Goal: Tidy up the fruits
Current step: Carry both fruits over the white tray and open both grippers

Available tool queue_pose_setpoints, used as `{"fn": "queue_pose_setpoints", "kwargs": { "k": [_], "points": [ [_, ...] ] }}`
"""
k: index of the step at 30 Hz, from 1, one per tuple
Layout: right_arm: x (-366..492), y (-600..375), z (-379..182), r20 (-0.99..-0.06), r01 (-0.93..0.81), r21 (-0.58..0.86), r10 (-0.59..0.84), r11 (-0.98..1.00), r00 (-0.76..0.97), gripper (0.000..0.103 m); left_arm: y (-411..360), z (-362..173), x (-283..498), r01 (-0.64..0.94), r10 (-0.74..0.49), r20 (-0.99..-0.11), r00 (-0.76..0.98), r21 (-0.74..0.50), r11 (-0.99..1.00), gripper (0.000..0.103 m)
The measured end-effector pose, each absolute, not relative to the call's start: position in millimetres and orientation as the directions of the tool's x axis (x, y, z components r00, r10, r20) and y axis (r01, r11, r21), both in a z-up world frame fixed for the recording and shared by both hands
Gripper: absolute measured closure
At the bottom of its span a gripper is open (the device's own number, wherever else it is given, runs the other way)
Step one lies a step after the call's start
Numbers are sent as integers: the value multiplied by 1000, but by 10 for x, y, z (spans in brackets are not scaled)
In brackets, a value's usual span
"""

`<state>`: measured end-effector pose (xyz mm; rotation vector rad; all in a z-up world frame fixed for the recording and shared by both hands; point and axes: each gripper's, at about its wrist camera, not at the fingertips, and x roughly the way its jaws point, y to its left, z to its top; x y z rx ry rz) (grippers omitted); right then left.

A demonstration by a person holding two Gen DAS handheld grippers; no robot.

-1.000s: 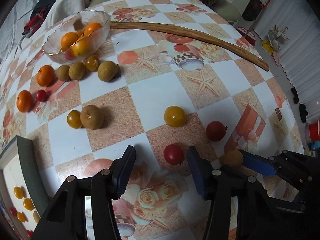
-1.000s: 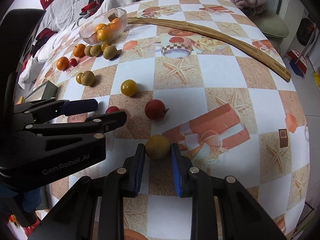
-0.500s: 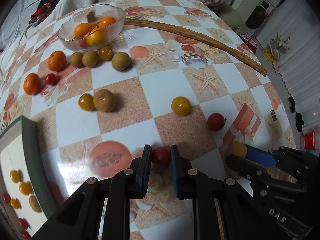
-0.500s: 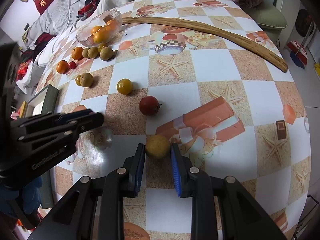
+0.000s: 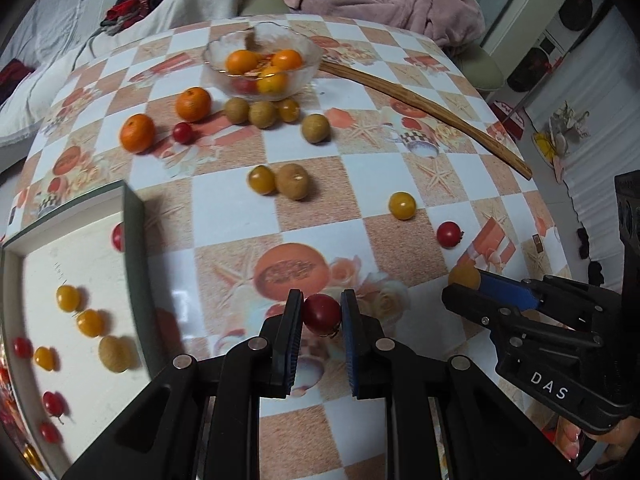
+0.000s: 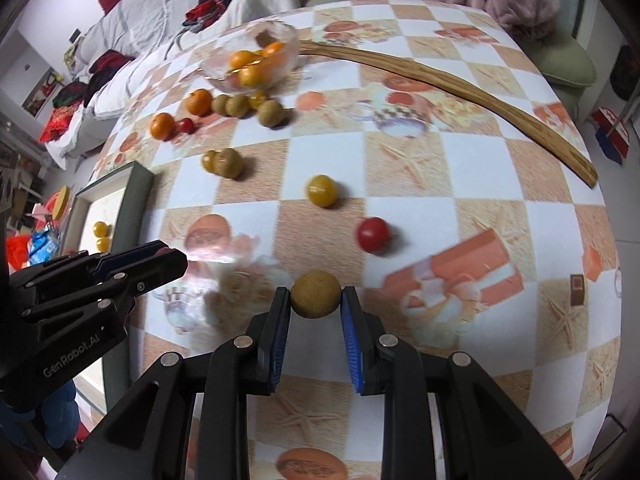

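Observation:
My left gripper (image 5: 320, 312) is shut on a red cherry tomato (image 5: 321, 314) and holds it above the table. My right gripper (image 6: 315, 298) is shut on a tan round fruit (image 6: 315, 294), also held up; it shows at the right of the left wrist view (image 5: 464, 278). A white tray with a dark green rim (image 5: 136, 248) at the left holds several small red and yellow fruits. A glass bowl (image 5: 262, 62) of oranges stands at the back. Loose fruits lie on the table, among them a yellow tomato (image 5: 402, 205) and a red tomato (image 5: 449, 234).
A long wooden stick (image 5: 424, 106) lies across the back right of the checkered table (image 5: 328, 216). Two oranges (image 5: 166, 118) and several brown and yellow fruits sit in front of the bowl. A bed and clothes lie beyond the table.
My left gripper closed on the red tomato, lifted it and moved left toward the tray. My right gripper lifted the tan fruit and moved left too.

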<state>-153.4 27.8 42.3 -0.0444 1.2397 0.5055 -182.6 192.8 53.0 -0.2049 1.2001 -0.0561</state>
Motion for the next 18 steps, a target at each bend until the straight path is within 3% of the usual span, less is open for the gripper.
{"fn": "queue_pose_setpoints", "kwargs": {
  "k": [18],
  "points": [
    [-1824,1452,610,-900,-571,241,401,785,172,75,3002,599,-2532,-279,-55,-916,398,-178,944,83]
  ]
}}
